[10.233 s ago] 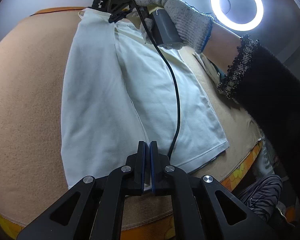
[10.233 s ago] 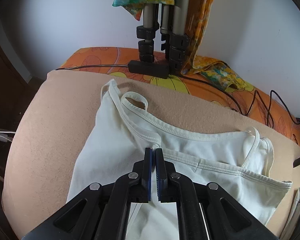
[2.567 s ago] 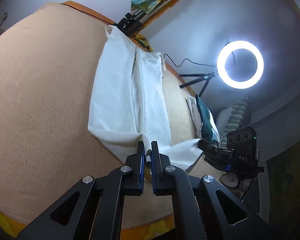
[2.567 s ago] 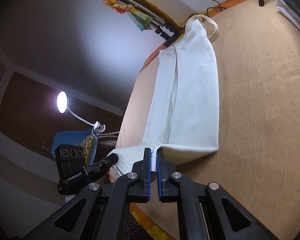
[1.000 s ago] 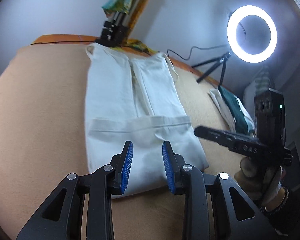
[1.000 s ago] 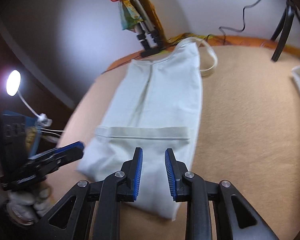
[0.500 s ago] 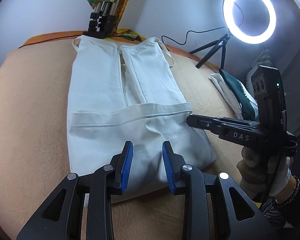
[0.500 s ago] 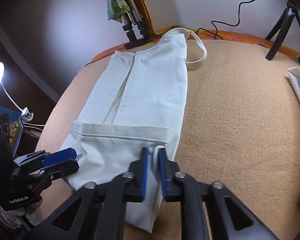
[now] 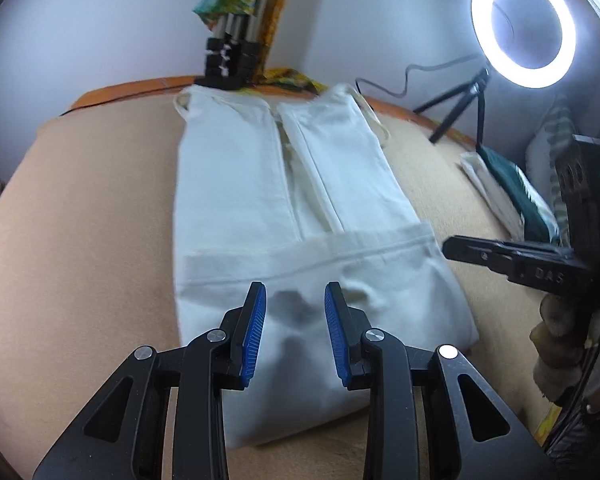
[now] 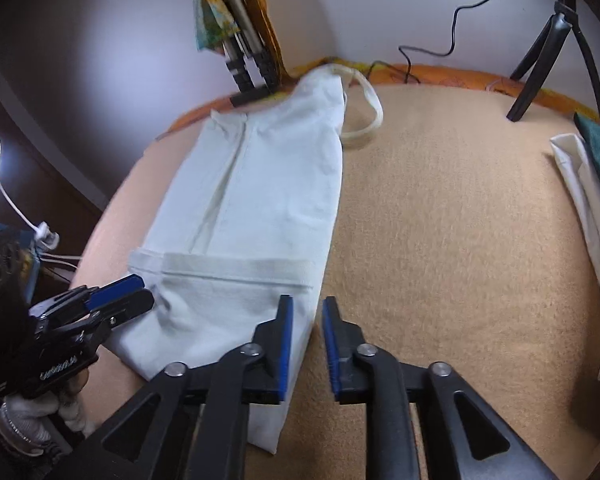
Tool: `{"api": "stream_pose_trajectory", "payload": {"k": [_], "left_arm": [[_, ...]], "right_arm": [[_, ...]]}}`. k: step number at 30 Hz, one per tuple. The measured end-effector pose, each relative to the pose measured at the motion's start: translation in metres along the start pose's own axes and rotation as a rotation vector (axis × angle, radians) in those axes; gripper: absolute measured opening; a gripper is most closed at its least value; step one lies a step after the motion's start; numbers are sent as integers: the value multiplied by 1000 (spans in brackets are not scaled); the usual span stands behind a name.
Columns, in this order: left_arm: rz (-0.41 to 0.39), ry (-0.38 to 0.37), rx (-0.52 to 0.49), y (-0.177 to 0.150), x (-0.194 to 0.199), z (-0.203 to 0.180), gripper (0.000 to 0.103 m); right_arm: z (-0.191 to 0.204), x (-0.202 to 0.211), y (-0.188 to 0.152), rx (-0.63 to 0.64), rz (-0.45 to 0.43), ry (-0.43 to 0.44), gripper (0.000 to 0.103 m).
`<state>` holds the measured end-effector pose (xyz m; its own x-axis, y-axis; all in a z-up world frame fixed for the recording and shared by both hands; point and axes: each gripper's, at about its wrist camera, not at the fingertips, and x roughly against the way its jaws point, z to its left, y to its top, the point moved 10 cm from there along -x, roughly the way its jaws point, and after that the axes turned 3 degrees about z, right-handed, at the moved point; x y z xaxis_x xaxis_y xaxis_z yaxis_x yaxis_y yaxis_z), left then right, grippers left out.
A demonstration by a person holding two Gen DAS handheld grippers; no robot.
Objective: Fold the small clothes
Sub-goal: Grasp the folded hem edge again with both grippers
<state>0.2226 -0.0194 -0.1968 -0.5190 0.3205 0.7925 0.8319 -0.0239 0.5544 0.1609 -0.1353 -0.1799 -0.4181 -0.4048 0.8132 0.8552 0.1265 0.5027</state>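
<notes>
- Over on the tan blanket (image 9: 80, 216) the white camisole (image 9: 236, 184) is lying lengthwise, both sides already folded to the middle and the bottom hem flipped up once toward the straps; so it's sitting there as a long strip with a short doubled part at the near end
- left gripper (image 9: 295, 332) is hovering above that doubled near end with its blue pads spread apart, nothing between them; it isn't touching the cloth as far as I can tell
- right gripper (image 10: 306, 344) is sitting at the near right edge of the camisole; its jaws have just been opening, and now the pads are standing apart with the cloth's edge just beside the left pad, not pinched
- my read: the next fold is coming up, near end going farther toward the straps; both tongs are needing a fresh bite on the two near corners
- tips if you're doing this: be grabbing all the layers at the fold, not just the top one, or it's going to peel apart; keep both hands level while carrying it over so the edges are lining up
- watch the loose strap (image 10: 366, 120) sticking out far right; it's probably wanting tucking in; the folded pile (image 10: 580, 184) off to the right is well clear
</notes>
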Motion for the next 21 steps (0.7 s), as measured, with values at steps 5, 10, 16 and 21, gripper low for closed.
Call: {"api": "stream_pose_trajectory", "payload": {"k": [5,10,16,21], "left_arm": [[-45,-55,93,18,12,23,43],[-70,-90,178,40,12,47,51],[-48,-81,187,73,-9,66,51],[-31,-95,222,95,-30,85,51]], "right_arm": [[8,15,22,66,-59,37,40],[15,9,52,113,-73,76,40],[10,-14,96,112,-65,85,50],[-8,-33,130,62,-60,85,51]]}}
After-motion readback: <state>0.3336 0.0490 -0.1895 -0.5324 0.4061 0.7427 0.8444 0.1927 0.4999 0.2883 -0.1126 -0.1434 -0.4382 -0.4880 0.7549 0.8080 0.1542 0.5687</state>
